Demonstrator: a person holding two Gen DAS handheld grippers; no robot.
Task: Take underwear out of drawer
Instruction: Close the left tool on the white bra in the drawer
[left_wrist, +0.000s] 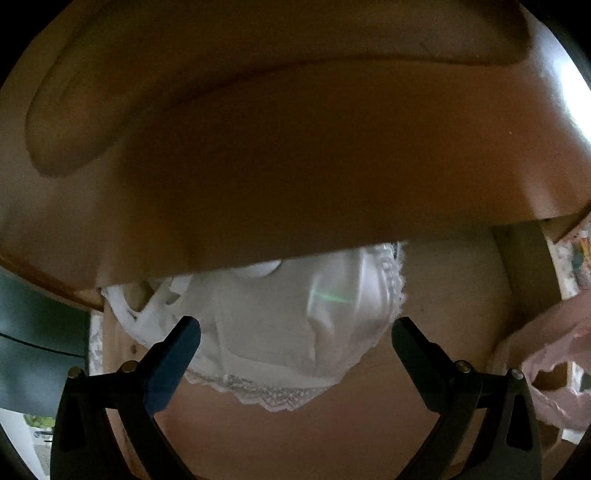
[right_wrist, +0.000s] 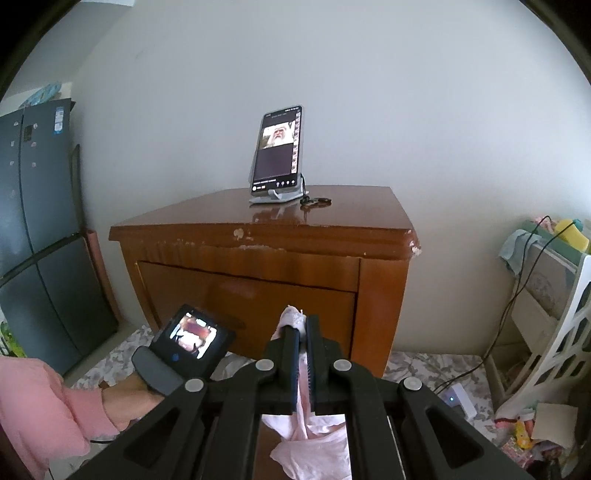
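One white underwear (left_wrist: 288, 325) lies soft and light in the drawer (left_wrist: 443, 295) under the left gripper (left_wrist: 295, 332) (fingers spread), best pinched mid-cloth, while the right gripper (right_wrist: 302, 332) pinches pink underwear (right_wrist: 310, 439).

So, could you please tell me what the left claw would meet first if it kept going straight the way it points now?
Most likely the white lace-trimmed underwear lying in the open drawer. The left claw stands open and aims down at it, one finger over each side. How much gap remains is unclear from this view.
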